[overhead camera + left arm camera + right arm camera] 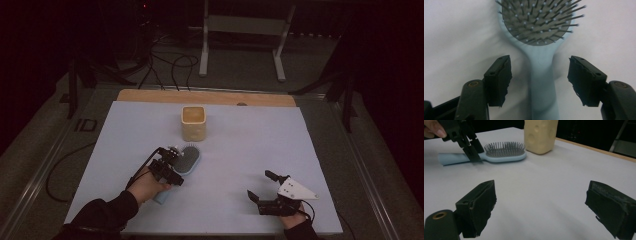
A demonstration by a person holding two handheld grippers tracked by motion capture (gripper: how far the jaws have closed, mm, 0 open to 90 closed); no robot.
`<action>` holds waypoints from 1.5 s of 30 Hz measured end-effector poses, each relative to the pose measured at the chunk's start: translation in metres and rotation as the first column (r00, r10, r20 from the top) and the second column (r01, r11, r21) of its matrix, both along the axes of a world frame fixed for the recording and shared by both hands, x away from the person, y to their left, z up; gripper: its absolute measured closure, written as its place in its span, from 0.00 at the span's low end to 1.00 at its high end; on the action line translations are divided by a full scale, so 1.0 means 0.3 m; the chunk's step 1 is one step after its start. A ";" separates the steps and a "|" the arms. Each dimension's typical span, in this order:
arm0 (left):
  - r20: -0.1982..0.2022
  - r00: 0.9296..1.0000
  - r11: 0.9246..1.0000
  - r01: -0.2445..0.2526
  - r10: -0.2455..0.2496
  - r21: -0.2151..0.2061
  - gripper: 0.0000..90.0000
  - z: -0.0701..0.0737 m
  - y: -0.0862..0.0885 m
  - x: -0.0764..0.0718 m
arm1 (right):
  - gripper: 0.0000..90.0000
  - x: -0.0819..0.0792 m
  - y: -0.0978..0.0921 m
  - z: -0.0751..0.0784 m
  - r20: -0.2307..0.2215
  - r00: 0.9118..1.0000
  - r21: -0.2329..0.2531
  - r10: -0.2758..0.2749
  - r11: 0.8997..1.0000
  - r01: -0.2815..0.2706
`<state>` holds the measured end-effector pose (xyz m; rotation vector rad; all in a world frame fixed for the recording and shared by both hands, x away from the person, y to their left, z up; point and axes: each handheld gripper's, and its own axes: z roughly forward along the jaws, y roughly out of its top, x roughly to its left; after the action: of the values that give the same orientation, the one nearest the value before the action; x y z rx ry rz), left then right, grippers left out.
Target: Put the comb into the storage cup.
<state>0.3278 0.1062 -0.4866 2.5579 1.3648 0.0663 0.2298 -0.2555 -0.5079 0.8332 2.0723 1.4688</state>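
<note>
A light blue hairbrush [187, 161] lies bristles-up on the white table cover, its handle [542, 85] pointing toward the person. My left gripper [169, 169] is open and low over the brush. Its two jaws stand one on each side of the handle near the neck, with a gap on both sides [540, 68]. The bristled head [536, 20] lies just beyond the jaws. From the right gripper view I see the brush [504, 153] with the left gripper [473, 151] over its handle. My right gripper [261, 186] is open above bare cover [541, 197], holding nothing.
A pale yellow, cheese-like square cup [193, 122] stands upright just behind the brush head [540, 135]. The white cover [250, 145] spans the table, with a wooden edge [205, 96] at the back. Cables and a metal stand lie on the floor beyond.
</note>
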 end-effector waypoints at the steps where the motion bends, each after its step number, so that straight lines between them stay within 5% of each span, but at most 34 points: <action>1: -0.009 1.000 1.000 -0.002 0.002 0.003 0.45 -0.005 -0.003 0.002 | 0.10 0.000 0.000 0.000 -0.001 1.000 0.000 0.000 1.000 0.000; 9: -0.012 1.000 0.999 0.014 -0.014 0.052 0.57 -0.007 -0.015 0.015 | 0.10 -0.002 0.001 0.000 0.000 1.000 -0.001 0.002 1.000 -0.002; 15: -0.012 1.000 0.998 0.024 -0.023 0.050 0.67 -0.004 -0.025 0.019 | 0.10 -0.003 0.002 0.001 0.001 1.000 0.001 0.003 1.000 -0.003; 24: -0.013 1.000 1.000 -0.013 0.013 0.019 0.74 -0.010 -0.010 0.020 | 0.10 -0.002 0.005 0.000 0.000 1.000 -0.001 0.008 1.000 -0.008; 38: -0.019 1.000 0.999 0.008 -0.009 -0.037 0.78 -0.010 0.022 0.026 | 0.10 -0.001 0.003 0.002 -0.001 1.000 0.005 0.002 1.000 -0.002; 45: 0.020 0.999 0.997 0.045 -0.043 -0.064 0.78 -0.010 0.043 0.005 | 0.10 -0.001 0.002 0.001 0.000 1.000 0.008 0.002 1.000 -0.002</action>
<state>0.3292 0.1191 -0.4895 2.5263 1.2821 0.0378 0.2296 -0.2549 -0.5075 0.8348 2.0695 1.4788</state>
